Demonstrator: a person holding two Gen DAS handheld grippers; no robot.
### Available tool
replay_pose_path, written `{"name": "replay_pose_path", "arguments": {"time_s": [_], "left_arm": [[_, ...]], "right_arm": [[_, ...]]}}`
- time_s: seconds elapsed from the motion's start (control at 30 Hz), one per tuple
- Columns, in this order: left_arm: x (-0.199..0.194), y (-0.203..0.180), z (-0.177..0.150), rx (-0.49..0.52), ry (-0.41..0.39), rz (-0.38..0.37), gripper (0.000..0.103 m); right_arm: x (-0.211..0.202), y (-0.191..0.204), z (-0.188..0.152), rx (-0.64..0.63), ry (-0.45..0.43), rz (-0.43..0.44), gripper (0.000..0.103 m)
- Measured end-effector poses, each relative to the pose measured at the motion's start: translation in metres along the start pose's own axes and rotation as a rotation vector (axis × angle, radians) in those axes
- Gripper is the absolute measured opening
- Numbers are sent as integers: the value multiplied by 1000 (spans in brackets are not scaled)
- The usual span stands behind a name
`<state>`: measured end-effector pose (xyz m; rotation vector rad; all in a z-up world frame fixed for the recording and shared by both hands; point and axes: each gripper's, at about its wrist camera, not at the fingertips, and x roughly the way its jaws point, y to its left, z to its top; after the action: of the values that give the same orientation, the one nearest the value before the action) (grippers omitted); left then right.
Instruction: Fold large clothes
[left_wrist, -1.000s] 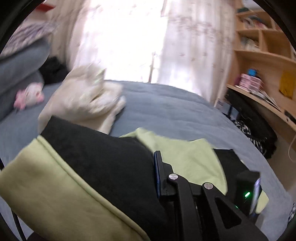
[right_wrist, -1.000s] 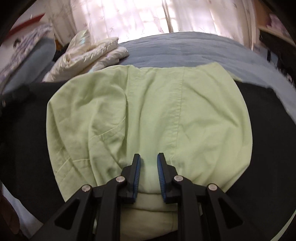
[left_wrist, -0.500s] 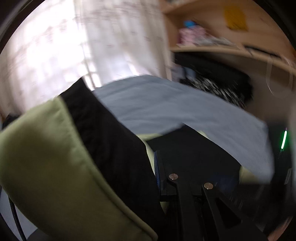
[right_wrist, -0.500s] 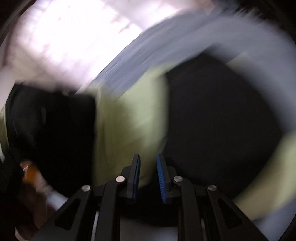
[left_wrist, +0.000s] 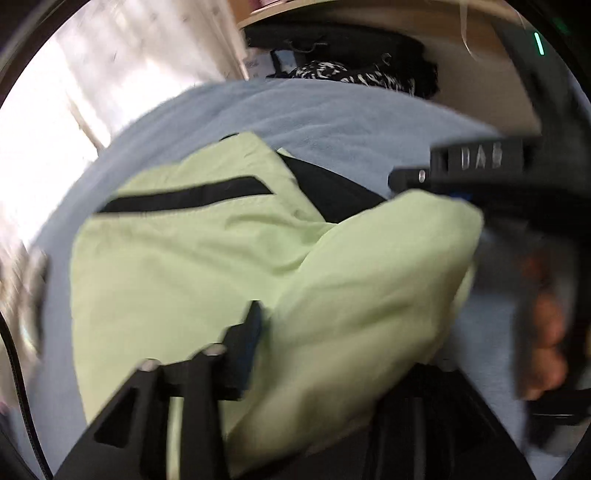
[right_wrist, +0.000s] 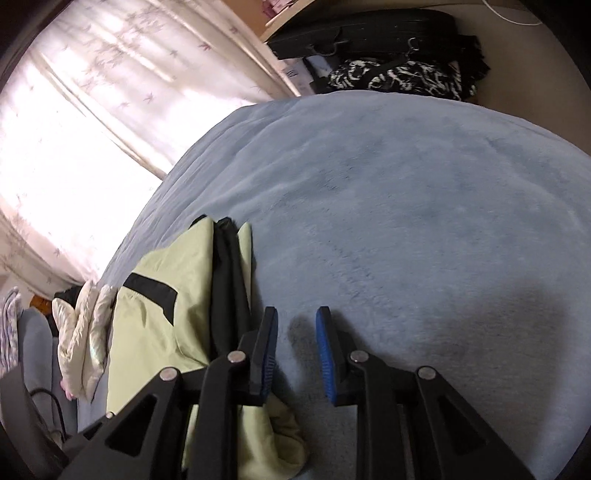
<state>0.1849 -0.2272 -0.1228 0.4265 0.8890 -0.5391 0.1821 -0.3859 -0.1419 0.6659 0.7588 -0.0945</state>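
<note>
- Left wrist view, blurred: green jacket with black stripe spread over blue blanket.
- Left gripper low in frame; only one finger visible, other side buried under a bunched green fold. Jaw gap: cannot tell; fabric pressed against the visible finger.
- Right gripper at right edge, black body touching the top of the raised fold; blue pad just visible there.
- Hand at far right, blurred, around a dark handle.
- Bags beyond the bed edge, under a shelf.
- Right wrist view, sharp: right gripper jaws apart, moderately wide, nothing between; bare blanket below.
- Jacket folded into a narrow stack at left, black lining at its right edge, touching the left finger; loose green end under that finger.
- White garment just left of jacket.
- Curtain bright behind.
</note>
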Motion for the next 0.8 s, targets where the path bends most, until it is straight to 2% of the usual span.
{"name": "replay_pose_path", "arguments": {"time_s": [0.07,0.2,0.27,0.33,0.4,0.5,0.6,0.63,0.7,0.8], "left_arm": [[-13,11,-1,-60,-10,-48,58],[-50,28,-11,-147,-41,-127,59],[-70,42,-19,-191,-72,-145,60],[-85,57,-25,-243,-103,-144,67],[-98,81,-28,-304,-139,-102,72],[-98,115,-37,-386,-129,-36,72],[-73,143,-53,-453,-22,66,72],[-65,149,-60,-462,9,78,72],[-45,156,-74,-494,60,60,72],[-38,160,-90,-549,35,-4,72]], "right_arm": [[-1,-4,-3,13,-12,10,22],[-8,-2,-4,24,-38,27,23],[-9,0,-3,23,-49,34,32],[-16,5,-1,27,-62,50,34],[-23,11,0,38,-61,88,36],[-28,27,4,9,-9,153,39],[-22,42,8,-33,109,201,39],[-15,44,10,-35,176,214,39],[-6,44,12,-28,246,213,39],[7,45,18,-55,314,201,39]]}}
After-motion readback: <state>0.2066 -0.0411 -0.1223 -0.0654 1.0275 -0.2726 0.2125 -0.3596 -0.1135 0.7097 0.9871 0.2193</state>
